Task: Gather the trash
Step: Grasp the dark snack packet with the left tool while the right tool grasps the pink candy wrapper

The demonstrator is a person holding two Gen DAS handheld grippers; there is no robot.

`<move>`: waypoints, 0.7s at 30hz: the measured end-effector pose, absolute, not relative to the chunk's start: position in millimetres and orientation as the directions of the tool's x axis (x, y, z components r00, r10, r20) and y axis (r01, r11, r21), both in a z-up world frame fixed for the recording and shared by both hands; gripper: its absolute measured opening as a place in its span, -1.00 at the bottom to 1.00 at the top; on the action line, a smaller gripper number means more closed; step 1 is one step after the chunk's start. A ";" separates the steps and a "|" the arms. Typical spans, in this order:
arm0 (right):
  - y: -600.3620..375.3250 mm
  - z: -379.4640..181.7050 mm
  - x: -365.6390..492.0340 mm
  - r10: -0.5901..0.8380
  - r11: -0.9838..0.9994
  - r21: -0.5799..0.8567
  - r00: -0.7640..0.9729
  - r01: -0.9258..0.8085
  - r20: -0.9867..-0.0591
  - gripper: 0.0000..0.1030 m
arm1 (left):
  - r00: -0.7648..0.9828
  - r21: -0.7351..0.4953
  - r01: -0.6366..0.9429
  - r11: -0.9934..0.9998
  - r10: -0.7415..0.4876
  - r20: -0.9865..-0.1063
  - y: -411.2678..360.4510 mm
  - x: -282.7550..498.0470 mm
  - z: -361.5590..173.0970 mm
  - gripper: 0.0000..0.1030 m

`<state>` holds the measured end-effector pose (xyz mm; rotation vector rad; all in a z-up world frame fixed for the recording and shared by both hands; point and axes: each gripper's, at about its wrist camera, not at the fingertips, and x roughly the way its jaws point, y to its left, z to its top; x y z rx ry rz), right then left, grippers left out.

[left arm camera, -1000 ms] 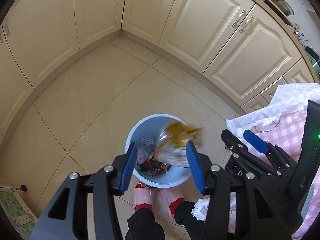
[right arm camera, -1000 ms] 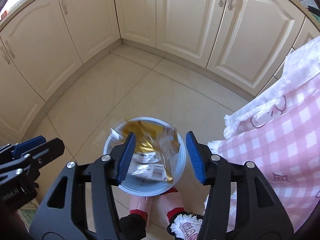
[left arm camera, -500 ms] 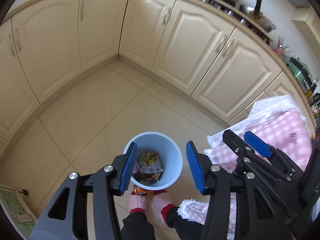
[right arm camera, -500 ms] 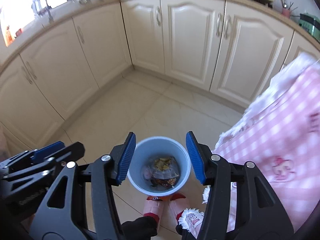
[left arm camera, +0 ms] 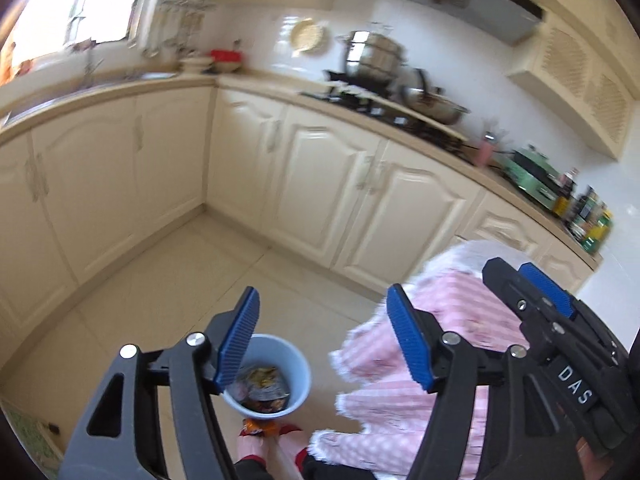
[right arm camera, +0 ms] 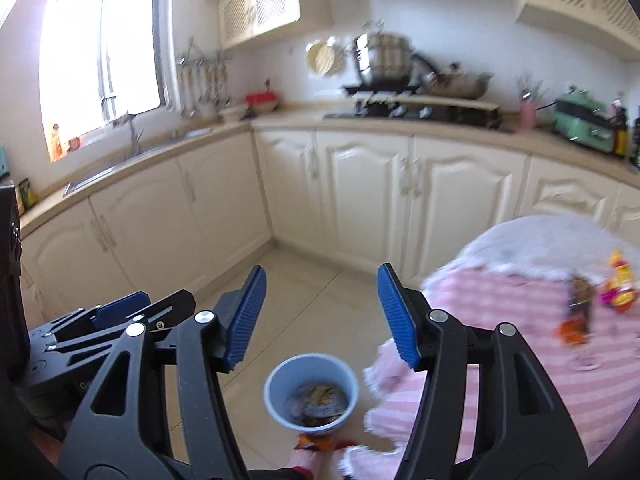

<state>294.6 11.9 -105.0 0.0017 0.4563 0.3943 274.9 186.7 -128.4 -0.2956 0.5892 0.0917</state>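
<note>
Both wrappers that were dropping a second ago now lie in the blue bin (right arm camera: 311,390) on the floor, and both hands have lifted clear. The left gripper (left arm camera: 324,340) and right gripper (right arm camera: 320,316) are empty, jaws spreading wider. More wrappers (right arm camera: 600,300) wait on the pink cloth (right arm camera: 500,320), too blurred to identify, and an orange scrap (right arm camera: 316,442) beside the bin is half hidden.

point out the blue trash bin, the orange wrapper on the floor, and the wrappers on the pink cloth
blue trash bin (right arm camera: 276,384): right wrist view, inner wall
orange wrapper (right arm camera: 316,443): right wrist view, middle, just below the bin
wrappers on the pink cloth (right arm camera: 618,288): right wrist view, yellow-red one
</note>
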 end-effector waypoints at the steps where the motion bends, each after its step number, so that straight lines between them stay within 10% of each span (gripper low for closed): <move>1: -1.3 -102.1 289.9 0.356 0.931 0.085 0.834 -0.355 -0.422 0.14 | 0.831 -0.238 -0.136 0.962 -0.020 -0.557 168.7 277.4 -122.9 0.26; 21: -316.1 -147.2 332.3 -0.045 0.979 0.139 0.824 0.148 -0.565 0.20 | 0.557 -0.206 0.320 0.925 -0.359 -0.749 -127.9 424.5 -171.0 0.26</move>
